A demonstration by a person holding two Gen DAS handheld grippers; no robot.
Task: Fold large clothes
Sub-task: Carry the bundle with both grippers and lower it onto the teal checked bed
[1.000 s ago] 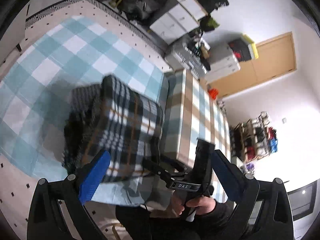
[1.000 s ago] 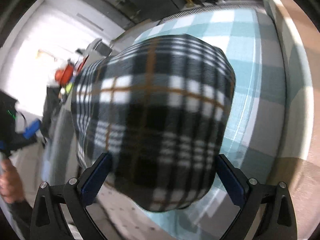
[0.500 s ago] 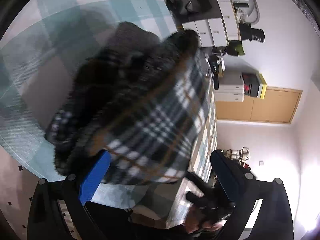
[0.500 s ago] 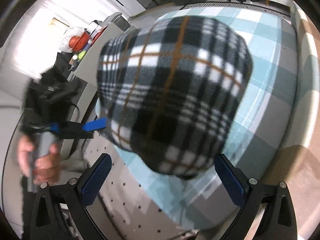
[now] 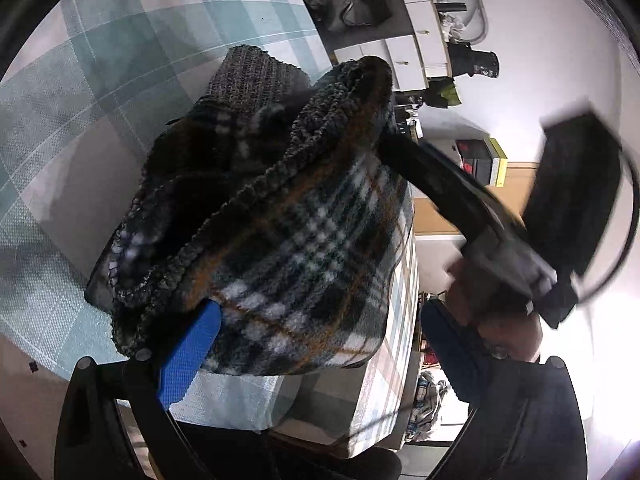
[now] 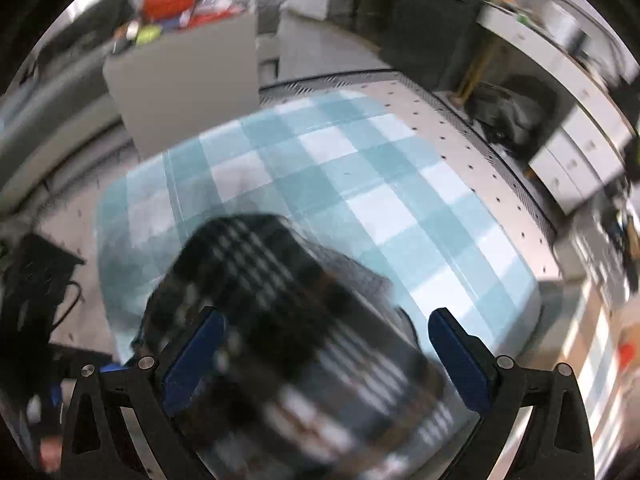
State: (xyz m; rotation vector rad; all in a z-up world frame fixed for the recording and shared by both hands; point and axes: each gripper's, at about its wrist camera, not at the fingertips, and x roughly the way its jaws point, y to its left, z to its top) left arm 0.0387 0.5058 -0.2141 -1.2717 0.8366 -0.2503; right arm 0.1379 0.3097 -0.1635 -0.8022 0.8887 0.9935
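Observation:
A folded black, white and orange plaid fleece garment (image 5: pixel 304 248) with a dark knit lining lies bunched on the teal checked cloth (image 5: pixel 120 60). My left gripper (image 5: pixel 320 316) is open and close against the bundle's near edge, whose fabric overlaps the left blue pad (image 5: pixel 188 352). In the same view, a hand (image 5: pixel 500 320) holds my right gripper, and its black finger (image 5: pixel 432 176) reaches to the garment's far top edge. The right wrist view is motion-blurred: my right gripper (image 6: pixel 326 316) is open, with the garment (image 6: pixel 280 312) filling the gap between its pads.
White drawers (image 5: pixel 404 52) and a black bag (image 5: pixel 352 0) stand beyond the cloth, with a wooden door (image 5: pixel 516 184) further right. A beige checked cloth (image 5: pixel 400 360) adjoins the teal one. In the right wrist view, a grey board (image 6: pixel 184 88) stands behind a dotted mat (image 6: pixel 460 128).
My left gripper has closed in on the folded garment, which now fills its view. My right gripper has swung fast round the bundle and now looks across the teal cloth.

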